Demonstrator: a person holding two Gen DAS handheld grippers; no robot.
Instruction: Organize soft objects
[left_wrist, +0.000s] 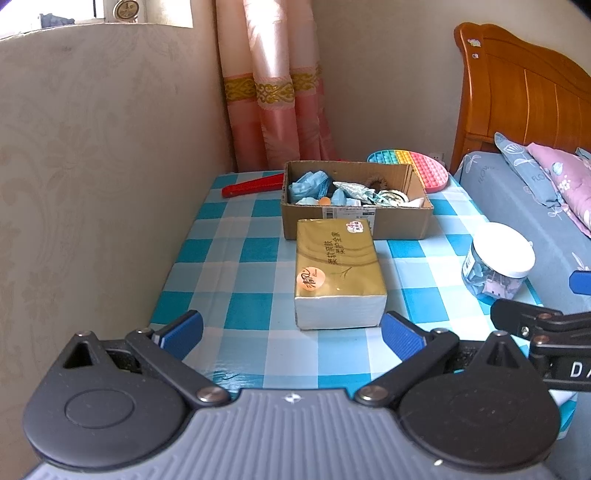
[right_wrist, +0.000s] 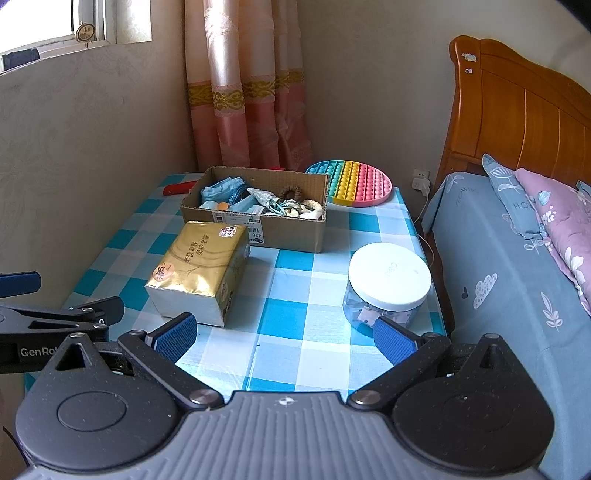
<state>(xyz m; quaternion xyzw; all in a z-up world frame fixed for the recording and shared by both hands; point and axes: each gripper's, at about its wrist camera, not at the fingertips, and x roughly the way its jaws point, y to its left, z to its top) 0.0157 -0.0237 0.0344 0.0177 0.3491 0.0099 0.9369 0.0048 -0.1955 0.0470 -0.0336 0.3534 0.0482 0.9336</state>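
Where curtain (left_wrist: 273, 92) hangs, checked table (left_wrist: 236, 254), bed (right_wrist: 509, 266)

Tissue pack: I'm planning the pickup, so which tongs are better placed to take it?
Left. The tissue pack lies straight ahead of the open left tongs, centred between the pads. From the right tongs, also open, it sits off to the left; the jar is nearer them.

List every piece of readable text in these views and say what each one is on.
"GenRo", cut off: left gripper body.
"DA", cut off: right gripper body.
"FLOW", partly hidden: blue pillow.
"420": label on cardboard box.
"4": sticker on gold tissue pack.
Chinese characters on the pack, and the box label's small print, are too blurred to read reliably.
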